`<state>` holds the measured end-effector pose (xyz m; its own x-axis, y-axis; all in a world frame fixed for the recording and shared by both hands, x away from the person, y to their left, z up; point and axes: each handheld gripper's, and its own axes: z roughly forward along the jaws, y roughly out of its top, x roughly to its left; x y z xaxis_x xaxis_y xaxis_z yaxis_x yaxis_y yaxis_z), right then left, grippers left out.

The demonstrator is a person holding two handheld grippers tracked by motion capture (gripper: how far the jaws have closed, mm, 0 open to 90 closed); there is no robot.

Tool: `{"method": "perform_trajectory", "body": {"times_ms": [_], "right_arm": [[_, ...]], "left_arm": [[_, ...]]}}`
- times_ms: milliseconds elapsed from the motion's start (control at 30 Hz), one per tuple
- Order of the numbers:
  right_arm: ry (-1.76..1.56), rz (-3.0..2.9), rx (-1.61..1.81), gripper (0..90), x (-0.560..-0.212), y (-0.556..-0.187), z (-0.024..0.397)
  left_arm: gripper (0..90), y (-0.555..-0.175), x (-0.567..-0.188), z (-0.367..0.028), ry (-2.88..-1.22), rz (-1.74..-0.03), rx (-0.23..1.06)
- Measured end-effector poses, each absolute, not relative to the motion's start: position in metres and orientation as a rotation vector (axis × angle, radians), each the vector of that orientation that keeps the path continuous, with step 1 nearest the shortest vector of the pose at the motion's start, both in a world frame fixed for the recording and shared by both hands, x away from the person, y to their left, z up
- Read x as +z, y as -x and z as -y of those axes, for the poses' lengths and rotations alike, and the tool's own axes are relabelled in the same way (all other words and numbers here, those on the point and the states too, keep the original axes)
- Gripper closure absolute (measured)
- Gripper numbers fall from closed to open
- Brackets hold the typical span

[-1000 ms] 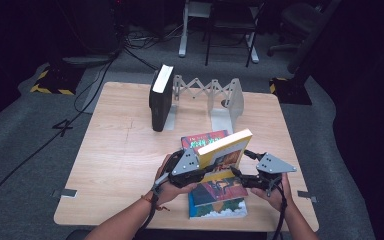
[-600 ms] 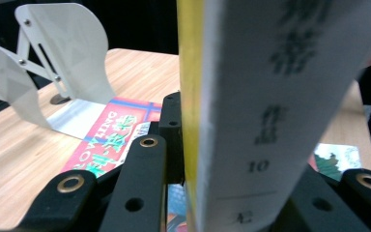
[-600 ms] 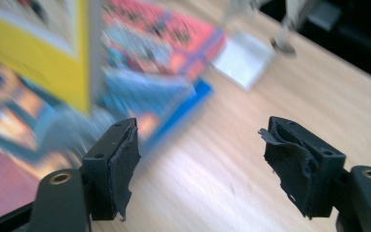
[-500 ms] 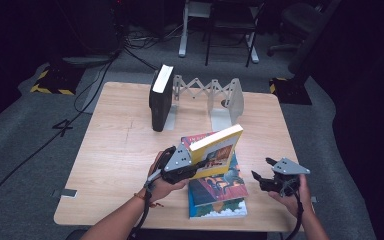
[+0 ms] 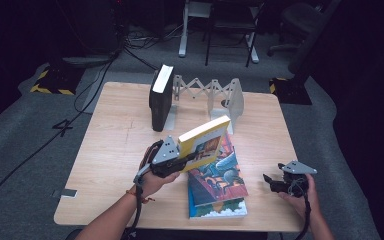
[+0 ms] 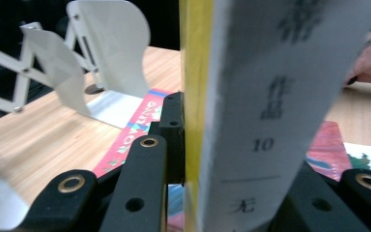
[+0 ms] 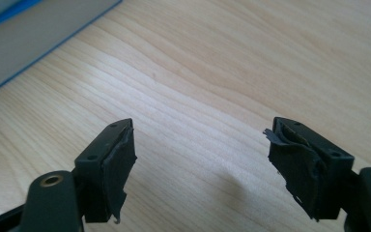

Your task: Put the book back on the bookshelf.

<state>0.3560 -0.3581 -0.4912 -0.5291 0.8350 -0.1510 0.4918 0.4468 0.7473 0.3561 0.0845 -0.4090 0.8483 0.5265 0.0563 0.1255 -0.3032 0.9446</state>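
Note:
My left gripper [image 5: 187,159] is shut on a yellow-covered book [image 5: 205,140] and holds it tilted above the table, spine edge towards the hand. In the left gripper view the book's pale printed spine [image 6: 256,111] fills the gap between the black jaws of the left gripper [image 6: 241,164]. My right gripper [image 5: 275,181] hovers low over the bare wood near the table's right front, apart from the books. Seen in its own view, the right gripper [image 7: 200,159] is open; its jaws have just opened a little further, with nothing between them.
Two colourful books [image 5: 217,182] lie stacked flat under the held book. A black book [image 5: 159,97] stands in a white folding rack [image 5: 215,90] at the back, its end plate [image 6: 111,43] close ahead. A blue-edged book [image 7: 24,34] lies beyond the right jaws.
The right gripper has left the yellow book and moved right and down towards the table's right front. The left gripper has shifted slightly left with the book still in it.

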Motion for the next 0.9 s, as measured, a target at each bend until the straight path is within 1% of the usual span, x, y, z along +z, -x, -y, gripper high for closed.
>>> {"method": "perform_trajectory", "body": {"times_ms": [167, 367, 633, 900], "right_arm": [[-1.171, -2.199, 0.915, 24.3, -0.501, -0.364, 0.363], [-1.205, -2.182, 0.943, 22.4, -0.504, -0.366, 0.365], [-1.216, -2.180, 0.949, 22.5, -0.504, -0.365, 0.366], [-1.226, -2.183, 0.948, 21.6, -0.504, -0.366, 0.367]], "left_arm": [[75.2, -0.363, -0.406, -0.098, -1.843, -0.532, 0.471], [75.3, -0.368, -0.401, -0.112, -1.811, -0.562, 0.506], [75.3, -0.373, -0.395, -0.126, -1.776, -0.626, 0.568], [75.3, -0.390, -0.398, -0.140, -1.737, -0.733, 0.604]]}}
